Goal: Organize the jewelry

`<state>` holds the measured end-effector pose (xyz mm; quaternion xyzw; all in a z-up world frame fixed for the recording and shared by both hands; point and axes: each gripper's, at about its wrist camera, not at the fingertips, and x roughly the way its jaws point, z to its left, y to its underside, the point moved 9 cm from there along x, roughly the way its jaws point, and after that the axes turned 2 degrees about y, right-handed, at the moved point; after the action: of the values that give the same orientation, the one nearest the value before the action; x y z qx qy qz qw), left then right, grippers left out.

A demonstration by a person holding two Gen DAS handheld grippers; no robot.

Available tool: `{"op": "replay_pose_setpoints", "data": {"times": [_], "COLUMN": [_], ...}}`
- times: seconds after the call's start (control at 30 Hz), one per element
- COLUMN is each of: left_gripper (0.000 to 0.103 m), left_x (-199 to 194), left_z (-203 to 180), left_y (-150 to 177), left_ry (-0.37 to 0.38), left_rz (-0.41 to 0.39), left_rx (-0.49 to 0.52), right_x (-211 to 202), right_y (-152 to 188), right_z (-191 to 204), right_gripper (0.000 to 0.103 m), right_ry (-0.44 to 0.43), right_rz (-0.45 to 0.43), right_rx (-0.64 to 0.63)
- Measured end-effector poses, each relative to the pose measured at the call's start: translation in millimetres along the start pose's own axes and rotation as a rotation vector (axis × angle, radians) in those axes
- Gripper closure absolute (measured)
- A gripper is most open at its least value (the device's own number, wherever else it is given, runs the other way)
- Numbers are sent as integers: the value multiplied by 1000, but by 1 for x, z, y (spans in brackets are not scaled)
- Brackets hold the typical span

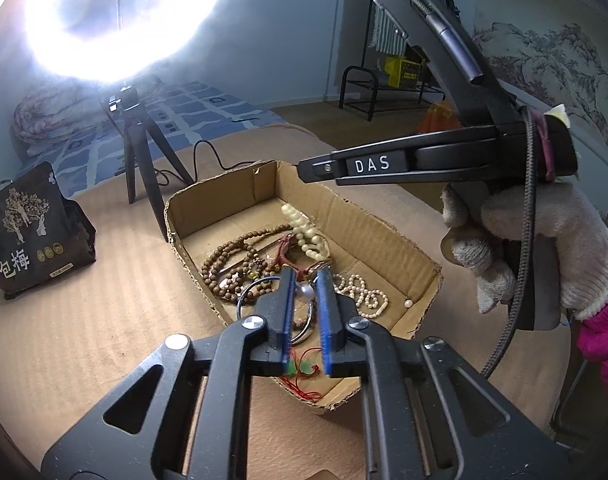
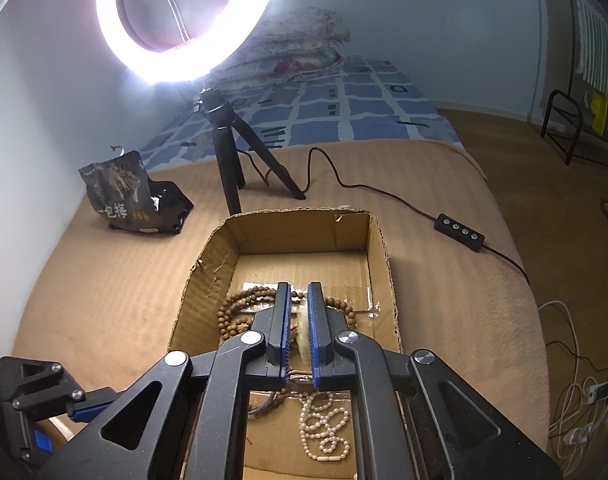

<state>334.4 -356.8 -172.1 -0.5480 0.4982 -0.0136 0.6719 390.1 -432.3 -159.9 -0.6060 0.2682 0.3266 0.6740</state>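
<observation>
Cardboard box (image 2: 383,264): held wooden beads (image 2: 240,304), pearl strand (image 2: 323,428).
Left hand-held gripper (image 1: 305,280): narrow, pinching a pearl (image 1: 306,291).
Right hand-held gripper (image 2: 299,296): narrow, clamping cream beads (image 2: 302,336).

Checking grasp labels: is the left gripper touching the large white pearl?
Touching. In the left wrist view the large white pearl sits pinched between the blue pads of the left gripper, over the cardboard box.

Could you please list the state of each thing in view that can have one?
Left claw: nearly shut around a pearl.
Right claw: shut on cream bead bracelet.
Cardboard box: open, holding jewelry.
Ring light: switched on.
Snack bag: crumpled, leaning.
Pearl necklace: loose on box floor.
Wooden bead strand: coiled in the box.
</observation>
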Motion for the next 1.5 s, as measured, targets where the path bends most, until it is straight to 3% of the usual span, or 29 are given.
{"op": "replay_pose_setpoints", "data": {"times": [0.07,0.1,0.13,0.27,0.37,1.0,1.5], "left_gripper": [52,49,49,31,25,24,21], "left_x": [-1,-2,-4,-4,-5,-28,-111], "left_z": [3,4,5,11,15,17,14], "left_y": [0,-1,-1,-1,-2,-9,-30], "left_ry": [-10,-7,-6,-25,-34,-79,-136], "left_rz": [-7,-16,-21,-21,-23,-33,-114], "left_rx": [-14,-20,-25,-42,-62,-59,-8], "right_x": [-1,-3,-6,-10,-10,-33,-108], "right_y": [0,-1,-2,-4,-5,-9,-21], "right_z": [1,0,0,-2,-5,9,38], "right_gripper": [60,41,32,30,23,23,23], "right_ry": [8,15,23,55,64,104,156], "right_rz": [-9,-22,-36,-53,-52,-71,-157], "right_rx": [-3,-3,-3,5,17,-16,-63]}}
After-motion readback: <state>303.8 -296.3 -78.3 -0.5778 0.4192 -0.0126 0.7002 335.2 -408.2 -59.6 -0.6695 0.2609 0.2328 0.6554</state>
